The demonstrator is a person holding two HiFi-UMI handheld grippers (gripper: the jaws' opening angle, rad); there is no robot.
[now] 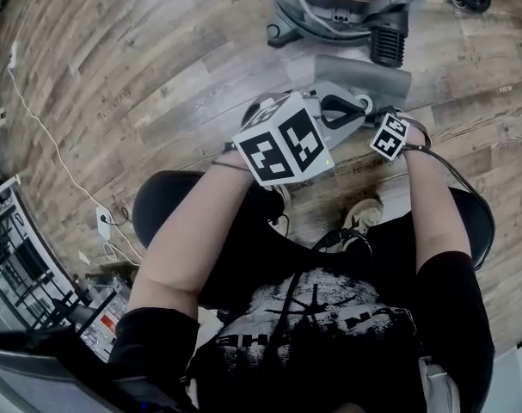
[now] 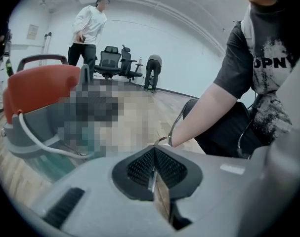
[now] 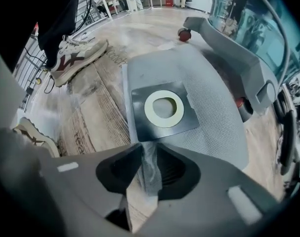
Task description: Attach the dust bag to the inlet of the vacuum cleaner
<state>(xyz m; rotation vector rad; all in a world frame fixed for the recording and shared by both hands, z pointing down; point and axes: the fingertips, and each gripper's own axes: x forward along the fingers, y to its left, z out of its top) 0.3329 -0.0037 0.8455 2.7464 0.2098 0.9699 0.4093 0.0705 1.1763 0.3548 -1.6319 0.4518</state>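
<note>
The grey fabric dust bag (image 3: 209, 107) lies flat on the wooden floor, and its dark collar with a cream ring (image 3: 163, 108) faces up. My right gripper (image 3: 147, 164) points straight down over the bag's near edge, its jaws pinching a fold of the fabric. In the head view the bag (image 1: 364, 71) lies just in front of the vacuum cleaner (image 1: 346, 3). My left gripper (image 2: 153, 174) is shut on nothing and hangs in the air, looking past the vacuum's red top (image 2: 41, 85). In the head view it (image 1: 342, 108) sits left of the right gripper (image 1: 389, 134).
The vacuum's grey wheeled base (image 3: 234, 48) lies right beside the bag. My sneakers (image 3: 78, 53) rest on the floor to the left. A power strip with a white cable (image 1: 103, 222) lies at the left. People and office chairs (image 2: 112, 60) are far off.
</note>
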